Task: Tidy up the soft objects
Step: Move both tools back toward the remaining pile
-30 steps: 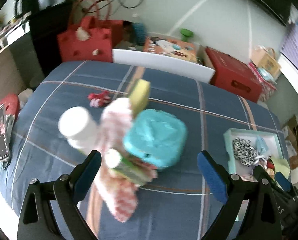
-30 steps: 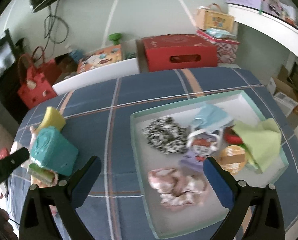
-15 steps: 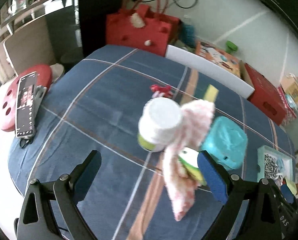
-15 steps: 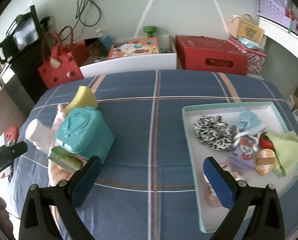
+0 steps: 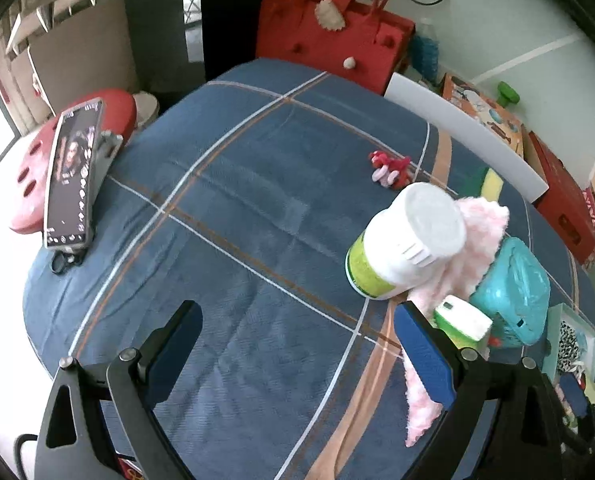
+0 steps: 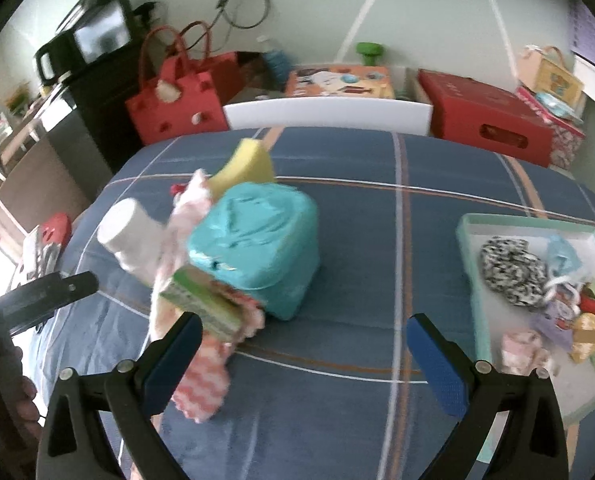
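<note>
Pink cloth (image 6: 201, 344) blurred, half-hidden behind right gripper (image 6: 299, 354).

- Lived-in home room.
- Table under a blue plaid cloth (image 5: 257, 208).
- Red felt handbag (image 6: 177, 100), toy boxes (image 6: 337, 82), red storage box (image 6: 485, 116) along the wall.
- Small monitor (image 6: 97, 32) on a dark cabinet.

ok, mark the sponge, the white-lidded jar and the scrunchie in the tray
sponge (image 6: 244, 165), right wrist view, yellow top face
jar (image 5: 427, 218), left wrist view, white lid
scrunchie (image 6: 511, 266), right wrist view, patterned fabric
</note>
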The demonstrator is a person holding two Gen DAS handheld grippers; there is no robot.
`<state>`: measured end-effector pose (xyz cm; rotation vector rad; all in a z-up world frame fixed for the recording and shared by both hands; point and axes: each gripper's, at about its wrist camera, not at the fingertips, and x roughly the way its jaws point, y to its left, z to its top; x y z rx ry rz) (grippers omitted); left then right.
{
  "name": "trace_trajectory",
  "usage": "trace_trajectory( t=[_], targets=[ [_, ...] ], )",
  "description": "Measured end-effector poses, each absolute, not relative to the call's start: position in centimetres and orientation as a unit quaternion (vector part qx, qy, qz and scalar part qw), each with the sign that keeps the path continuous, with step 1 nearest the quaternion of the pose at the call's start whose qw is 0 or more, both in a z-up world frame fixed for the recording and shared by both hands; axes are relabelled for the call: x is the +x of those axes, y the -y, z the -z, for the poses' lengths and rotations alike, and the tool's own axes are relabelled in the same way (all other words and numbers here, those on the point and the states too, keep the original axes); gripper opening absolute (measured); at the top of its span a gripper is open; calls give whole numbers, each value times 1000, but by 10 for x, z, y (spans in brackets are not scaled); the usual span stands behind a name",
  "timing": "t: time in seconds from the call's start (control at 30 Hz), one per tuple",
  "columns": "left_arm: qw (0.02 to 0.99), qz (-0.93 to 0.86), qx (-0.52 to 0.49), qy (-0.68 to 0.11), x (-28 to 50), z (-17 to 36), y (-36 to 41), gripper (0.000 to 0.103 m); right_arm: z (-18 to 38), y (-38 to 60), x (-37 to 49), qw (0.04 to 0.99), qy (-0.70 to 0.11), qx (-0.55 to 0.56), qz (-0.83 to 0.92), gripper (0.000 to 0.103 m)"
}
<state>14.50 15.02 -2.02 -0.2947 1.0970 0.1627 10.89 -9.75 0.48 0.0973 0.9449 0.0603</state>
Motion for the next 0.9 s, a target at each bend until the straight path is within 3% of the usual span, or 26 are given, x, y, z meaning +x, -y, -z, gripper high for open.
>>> trace_trajectory(
  t=[0.33,0.4,0.53,0.6,0.9],
  targets=[
    [822,-70,-137,-548,155,42,-150,97,4,59,113,888,-452,20,-78,98],
    [819,-69,-137,-552,157,46,-150,97,6,53,114,887,-453,14,-86,90],
    [816,-66,-138,-557,160,50,-149,97,12,45,119,883,-458,7,-97,88],
    [816,-65,-139,-558,161,51,-150,97,14,41,121,882,-460,3,-103,81],
    [813,-60,-145,-561,163,54,-154,97,21,27,125,878,-464,-20,-115,79]
  ],
)
